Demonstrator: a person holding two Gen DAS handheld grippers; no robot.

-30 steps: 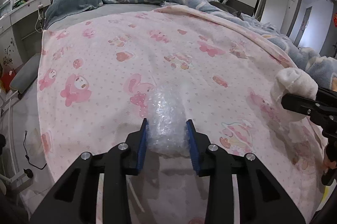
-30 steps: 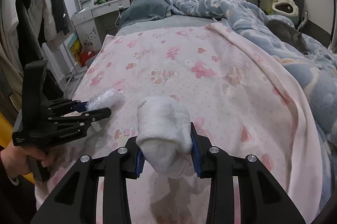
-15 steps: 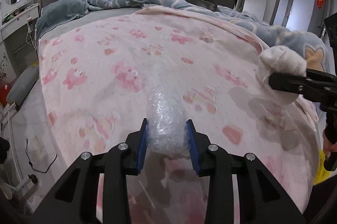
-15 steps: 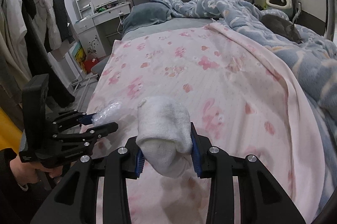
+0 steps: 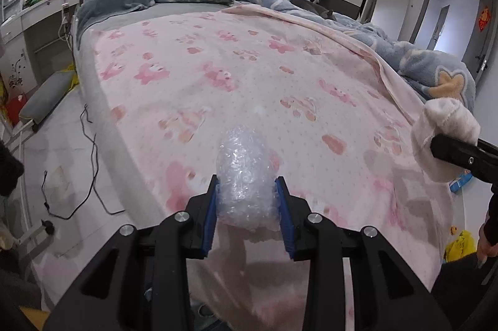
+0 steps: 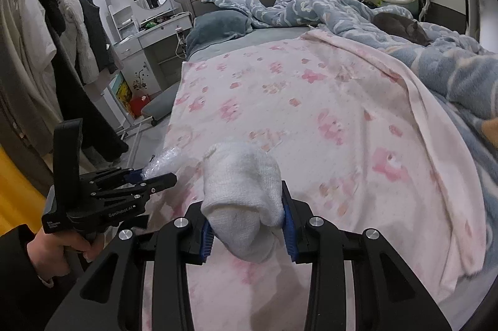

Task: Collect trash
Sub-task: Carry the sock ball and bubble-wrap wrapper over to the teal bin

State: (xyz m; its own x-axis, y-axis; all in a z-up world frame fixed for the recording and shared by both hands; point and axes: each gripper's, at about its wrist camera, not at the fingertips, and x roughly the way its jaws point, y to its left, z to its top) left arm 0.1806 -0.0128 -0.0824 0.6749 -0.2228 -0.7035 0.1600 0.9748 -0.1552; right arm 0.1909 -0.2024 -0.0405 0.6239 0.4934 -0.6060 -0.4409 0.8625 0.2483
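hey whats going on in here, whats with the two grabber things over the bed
A person is clearing bits off the bed with a handheld gripper in each hand. The left gripper is shut on a wad of bubble wrap, and the right gripper is shut on a balled white sock. Both are held in the air above the pink blanket.

Both grippers tilt downward side by side, the left gripper (image 5: 247, 200) with its jaws clamped on a wad of bubble wrap (image 5: 244, 175), the right gripper (image 6: 247, 225) pinching a white sock (image 6: 242, 200), each gripped by a hand (image 6: 59, 250).
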